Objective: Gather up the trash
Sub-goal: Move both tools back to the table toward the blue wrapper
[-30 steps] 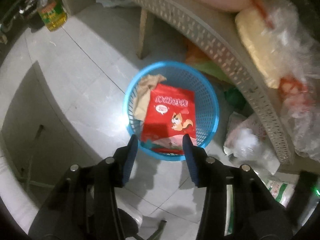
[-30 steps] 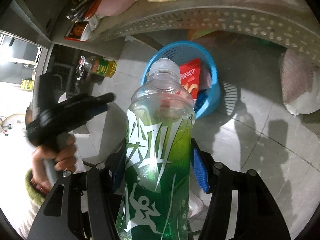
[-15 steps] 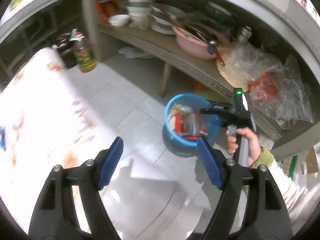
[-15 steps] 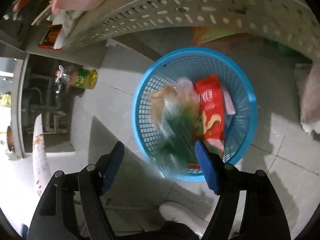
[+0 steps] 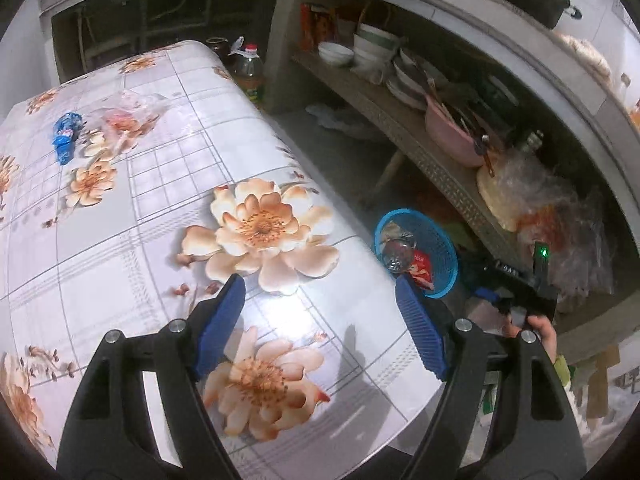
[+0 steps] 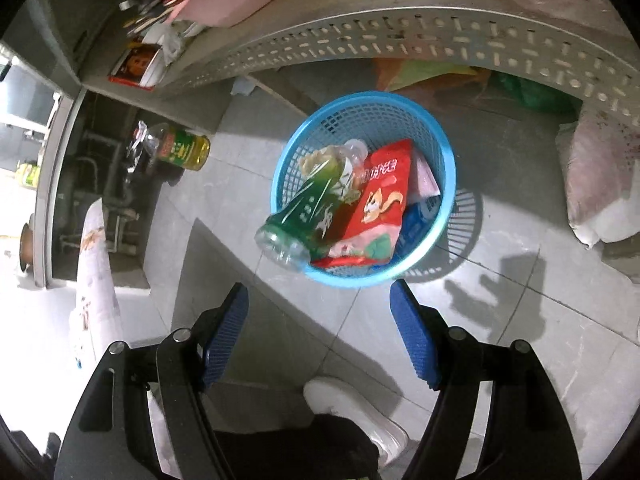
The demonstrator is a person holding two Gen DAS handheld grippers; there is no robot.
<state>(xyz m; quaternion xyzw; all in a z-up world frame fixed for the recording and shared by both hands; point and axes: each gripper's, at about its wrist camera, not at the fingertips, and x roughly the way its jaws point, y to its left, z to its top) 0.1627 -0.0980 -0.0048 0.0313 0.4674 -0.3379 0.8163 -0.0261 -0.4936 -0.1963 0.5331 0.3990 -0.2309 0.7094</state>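
A blue plastic basket [image 6: 446, 152] stands on the tiled floor and holds a green bottle [image 6: 308, 208], a red snack bag [image 6: 380, 200] and other wrappers. The bottle's base sticks out over the rim. My right gripper [image 6: 320, 336] is open and empty above the floor, just short of the basket. My left gripper [image 5: 320, 328] is open and empty over the flowered table [image 5: 120, 220]. A blue wrapper [image 5: 64, 136] and a clear pinkish bag [image 5: 124, 120] lie at the table's far left. The basket [image 5: 448, 256] also shows in the left wrist view beyond the table's edge.
A perforated grey shelf [image 6: 400, 36] overhangs the basket, loaded with bowls [image 5: 372, 48] and plastic bags [image 5: 540, 200]. An oil bottle [image 6: 180, 148] stands on the floor at left. A white sack [image 6: 600, 184] lies right of the basket. My shoe [image 6: 352, 408] is below the right gripper.
My right gripper opened and the green bottle dropped into the basket. My left gripper swung away from the basket and up over the flowered table.
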